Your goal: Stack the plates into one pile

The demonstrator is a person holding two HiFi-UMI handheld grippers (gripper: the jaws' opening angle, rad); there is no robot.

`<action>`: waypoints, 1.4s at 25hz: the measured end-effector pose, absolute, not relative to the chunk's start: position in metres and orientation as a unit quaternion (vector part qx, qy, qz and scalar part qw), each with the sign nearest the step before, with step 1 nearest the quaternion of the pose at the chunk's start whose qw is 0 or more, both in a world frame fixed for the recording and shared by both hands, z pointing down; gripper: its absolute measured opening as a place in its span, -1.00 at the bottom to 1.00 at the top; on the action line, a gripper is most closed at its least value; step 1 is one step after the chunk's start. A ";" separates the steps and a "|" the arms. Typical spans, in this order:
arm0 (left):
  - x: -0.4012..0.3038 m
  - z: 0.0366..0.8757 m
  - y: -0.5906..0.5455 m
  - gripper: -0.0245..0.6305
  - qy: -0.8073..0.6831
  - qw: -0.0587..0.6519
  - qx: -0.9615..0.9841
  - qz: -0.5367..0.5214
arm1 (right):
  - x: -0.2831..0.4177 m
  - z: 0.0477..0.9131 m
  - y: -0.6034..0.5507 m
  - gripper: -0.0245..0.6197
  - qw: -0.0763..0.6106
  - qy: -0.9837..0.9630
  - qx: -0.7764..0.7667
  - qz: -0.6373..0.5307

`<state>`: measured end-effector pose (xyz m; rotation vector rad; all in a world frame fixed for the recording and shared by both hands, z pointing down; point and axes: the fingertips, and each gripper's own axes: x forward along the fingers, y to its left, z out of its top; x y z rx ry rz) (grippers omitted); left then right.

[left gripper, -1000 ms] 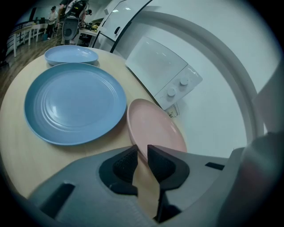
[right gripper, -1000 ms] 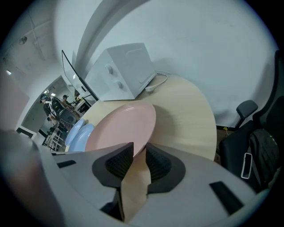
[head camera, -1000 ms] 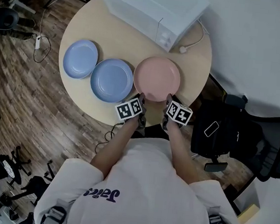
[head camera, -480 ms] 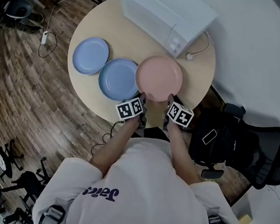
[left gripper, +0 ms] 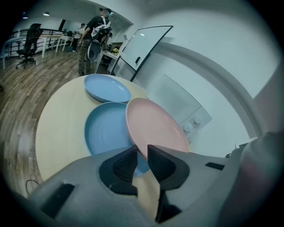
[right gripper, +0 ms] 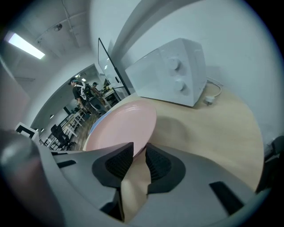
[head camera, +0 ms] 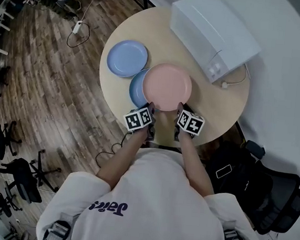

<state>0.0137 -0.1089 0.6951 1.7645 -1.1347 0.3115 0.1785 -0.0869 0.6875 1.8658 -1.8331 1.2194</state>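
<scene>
A pink plate (head camera: 167, 87) hangs tilted a little above the round wooden table (head camera: 220, 109), held at its near rim from both sides. My left gripper (head camera: 152, 108) is shut on the rim's left part (left gripper: 141, 148), and my right gripper (head camera: 180, 108) is shut on its right part (right gripper: 139, 148). The pink plate (left gripper: 155, 128) overlaps a darker blue plate (head camera: 136, 88) that lies flat beneath it, and hides that plate's right half. A lighter blue plate (head camera: 127, 58) rests on the table farther left, touching the darker one.
A white microwave (head camera: 213, 36) stands at the table's far right, its cable and plug (head camera: 224, 85) lying beside it. A black office chair (head camera: 270, 191) sits right of the table. Wooden floor with cables and more chairs lies to the left.
Both grippers have carried the pink plate up and to the left, from beside the darker blue plate to partly over it. The blue plates have not moved.
</scene>
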 end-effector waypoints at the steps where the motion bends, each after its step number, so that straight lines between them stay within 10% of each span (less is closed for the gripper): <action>1: 0.005 0.696 -0.110 -0.69 -0.475 0.489 0.721 0.125 | 0.170 0.689 -0.092 -0.62 0.133 -0.637 0.634 0.418; 24: -0.058 0.747 -0.101 -0.67 -0.517 0.522 0.660 0.157 | 0.108 0.747 -0.106 -0.54 0.247 -0.674 0.559 0.415; 35: -0.077 0.742 -0.114 -0.11 -0.526 0.532 0.653 0.117 | 0.118 0.729 -0.118 -0.22 0.133 -0.677 0.582 0.431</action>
